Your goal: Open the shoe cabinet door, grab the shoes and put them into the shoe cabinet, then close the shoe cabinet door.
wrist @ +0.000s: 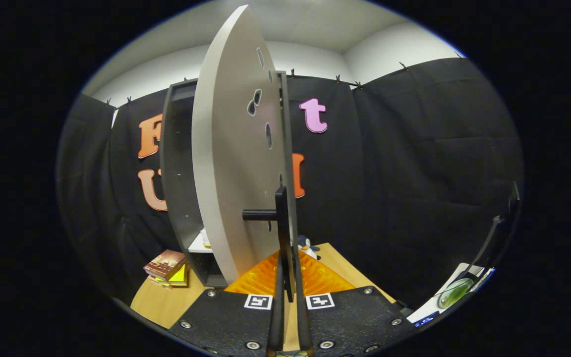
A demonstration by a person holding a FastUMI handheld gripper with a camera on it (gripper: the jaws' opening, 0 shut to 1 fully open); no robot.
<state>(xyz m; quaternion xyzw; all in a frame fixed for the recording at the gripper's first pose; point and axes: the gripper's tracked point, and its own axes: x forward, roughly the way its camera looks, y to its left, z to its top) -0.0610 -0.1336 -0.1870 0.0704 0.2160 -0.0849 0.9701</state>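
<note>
Now the claw grips the handle of the open cabinet door

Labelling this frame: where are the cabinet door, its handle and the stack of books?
cabinet door [231, 163], gripper view, pale face.
handle [281, 218], gripper view, upright bar between the tool's [288, 277] fingers.
stack of books [166, 267], gripper view, top cover.

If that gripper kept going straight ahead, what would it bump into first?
The gripper looks shut on the door's black handle, its fingers pressing either side. Going on, it would probably meet the grey cabinet door itself.
</note>
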